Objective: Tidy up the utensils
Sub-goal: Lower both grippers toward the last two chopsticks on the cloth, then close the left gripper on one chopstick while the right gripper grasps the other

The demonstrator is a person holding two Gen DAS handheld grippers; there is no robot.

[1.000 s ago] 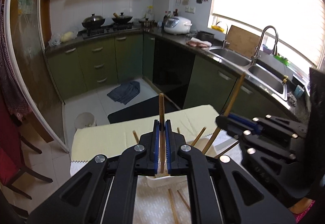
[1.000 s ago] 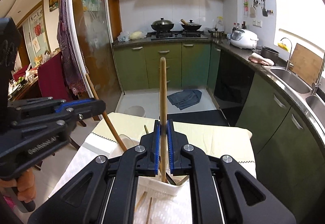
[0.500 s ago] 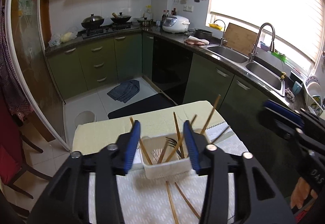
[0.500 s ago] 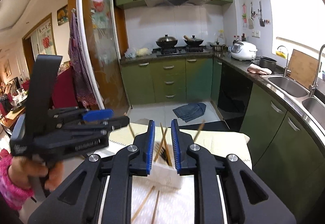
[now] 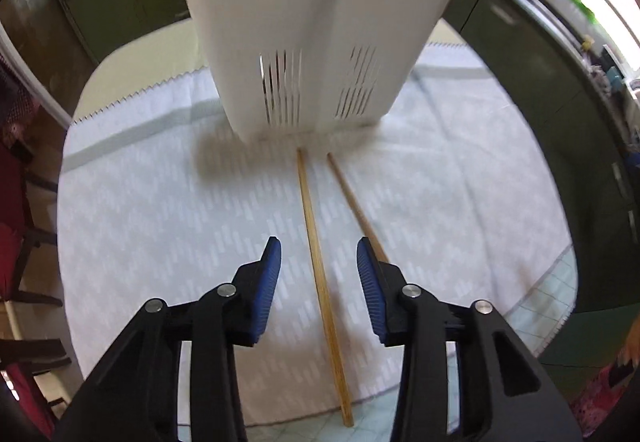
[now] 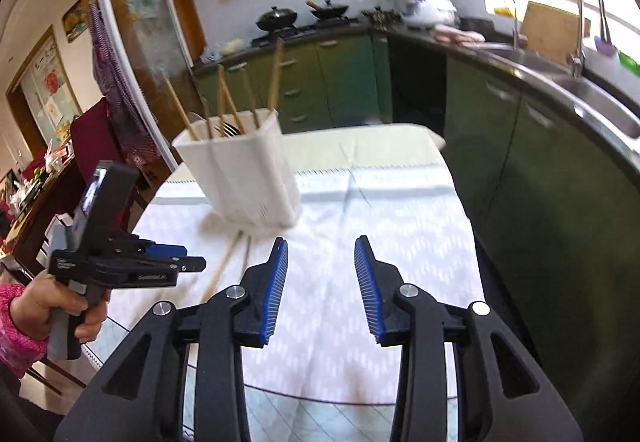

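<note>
Woks (image 6: pixel 276 17) on stove; blurred, maybe rice cooker (image 6: pixel 430 10).

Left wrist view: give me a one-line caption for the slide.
Open left gripper straddles one of two chopsticks lying on the white cloth, before the white utensil holder already holding several.

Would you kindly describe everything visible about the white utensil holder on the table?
The white utensil holder looks like plastic, tapering toward its base, with two lobes and vertical drain slots low on its front. It stands upright on the patterned cloth, holding several wooden chopsticks and metal cutlery. Neither gripper touches it.
</note>
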